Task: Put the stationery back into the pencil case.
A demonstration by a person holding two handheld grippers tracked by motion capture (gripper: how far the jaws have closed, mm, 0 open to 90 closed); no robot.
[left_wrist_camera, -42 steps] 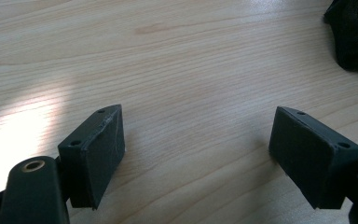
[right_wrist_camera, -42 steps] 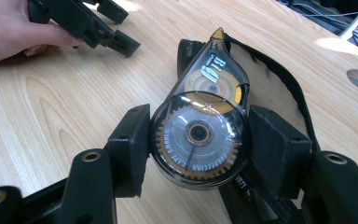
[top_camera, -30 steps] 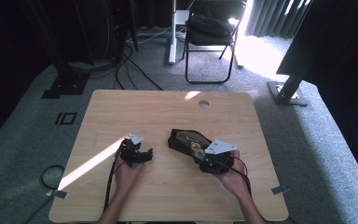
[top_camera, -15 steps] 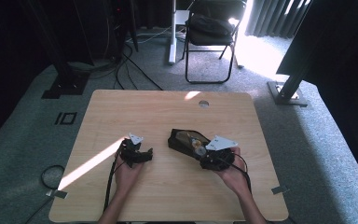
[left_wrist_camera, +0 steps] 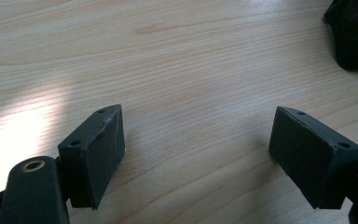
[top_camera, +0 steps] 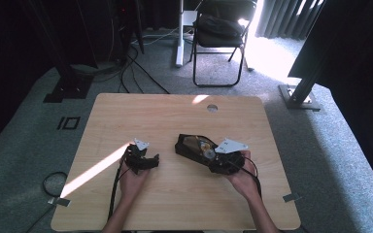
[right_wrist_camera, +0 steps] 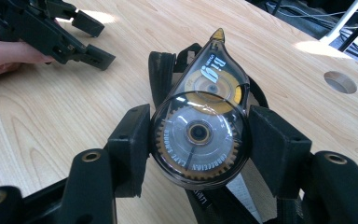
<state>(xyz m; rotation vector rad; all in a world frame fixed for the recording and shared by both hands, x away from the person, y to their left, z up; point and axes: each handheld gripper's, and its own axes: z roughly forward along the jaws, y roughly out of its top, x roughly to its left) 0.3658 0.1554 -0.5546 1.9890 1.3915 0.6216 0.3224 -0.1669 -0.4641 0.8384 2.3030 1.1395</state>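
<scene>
Because the correction tape dispenser (right_wrist_camera: 200, 126) is a rounded, slick shell pinched only across its wide end, I'd worry it could squirt out or twist as it comes away from the black pouch (right_wrist_camera: 161, 70) beneath it. The right gripper (right_wrist_camera: 198, 144) is closed on it, both pads touching. Left of the pouch, the left gripper (left_wrist_camera: 198, 154) gapes wide over bare tabletop (left_wrist_camera: 177, 60), holding nothing.

A light wooden table (top_camera: 175, 116) stands on grey carpet (top_camera: 24, 145). Beyond it, 1 black folding chair (top_camera: 218, 34), floor cables (top_camera: 136, 68), seemingly dark curtains (top_camera: 281, 17), and bright sunlight.
</scene>
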